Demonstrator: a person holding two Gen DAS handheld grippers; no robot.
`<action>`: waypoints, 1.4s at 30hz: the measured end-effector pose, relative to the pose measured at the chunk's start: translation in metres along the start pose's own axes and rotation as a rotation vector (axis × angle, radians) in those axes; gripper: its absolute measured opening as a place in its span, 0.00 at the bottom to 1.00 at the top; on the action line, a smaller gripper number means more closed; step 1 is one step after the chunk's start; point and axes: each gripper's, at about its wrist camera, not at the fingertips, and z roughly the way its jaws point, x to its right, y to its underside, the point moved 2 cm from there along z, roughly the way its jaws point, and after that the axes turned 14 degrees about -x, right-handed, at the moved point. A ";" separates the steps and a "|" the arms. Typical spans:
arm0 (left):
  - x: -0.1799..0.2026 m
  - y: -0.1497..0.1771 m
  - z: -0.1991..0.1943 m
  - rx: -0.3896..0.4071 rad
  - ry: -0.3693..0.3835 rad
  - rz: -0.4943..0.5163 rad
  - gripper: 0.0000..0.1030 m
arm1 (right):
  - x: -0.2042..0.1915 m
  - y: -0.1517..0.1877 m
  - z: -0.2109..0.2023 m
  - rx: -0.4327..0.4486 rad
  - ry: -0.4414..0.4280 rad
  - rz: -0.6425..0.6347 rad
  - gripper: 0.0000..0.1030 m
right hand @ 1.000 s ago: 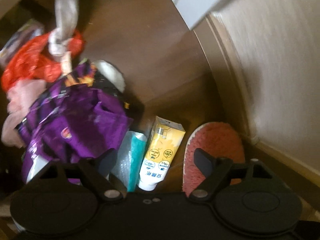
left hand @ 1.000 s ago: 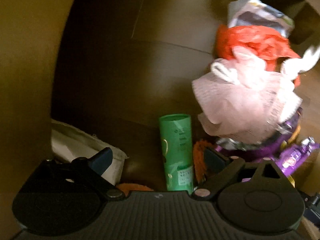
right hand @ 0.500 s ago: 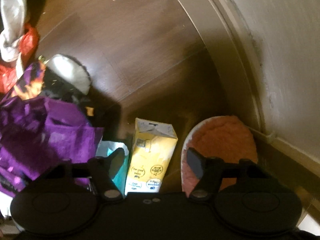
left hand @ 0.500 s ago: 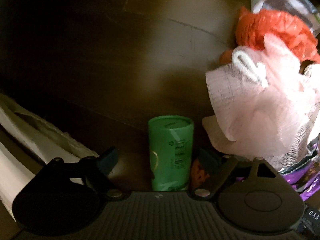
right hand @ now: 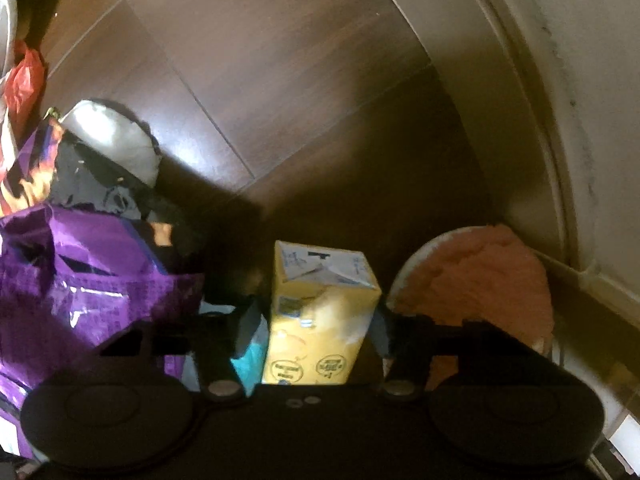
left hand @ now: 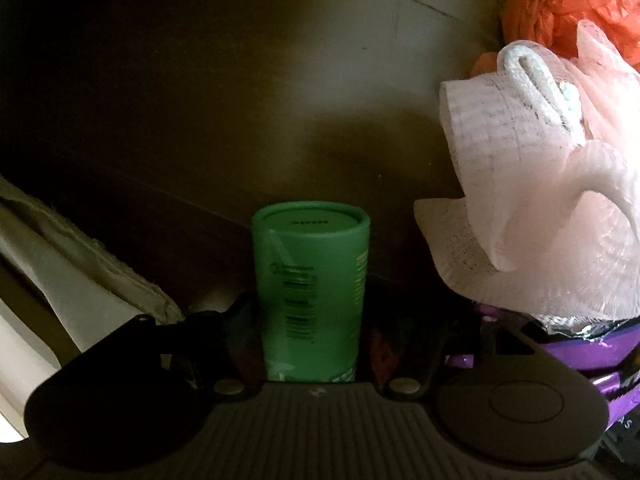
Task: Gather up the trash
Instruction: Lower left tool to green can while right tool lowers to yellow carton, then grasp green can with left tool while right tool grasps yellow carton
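Closing round green cardboard cylinder (left hand: 310, 288)

The green tube's (left hand: 310, 292) base is hidden behind the gripper body; the yellow carton's (right hand: 320, 312) foot likewise; the purple bag (right hand: 80, 280) runs off the left edge.

One green tube (left hand: 310, 292), one yellow carton (right hand: 320, 316), one slipper (right hand: 476, 280).

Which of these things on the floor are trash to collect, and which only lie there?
Trash to collect:
- green tube
- yellow carton
- purple wrapper
- orange plastic bag

Probably only lying there:
- pink slipper
- pink mesh sponge
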 end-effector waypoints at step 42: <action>-0.011 0.232 -0.360 0.621 0.111 0.228 0.47 | -0.043 0.256 -0.385 0.850 -0.023 -0.604 0.41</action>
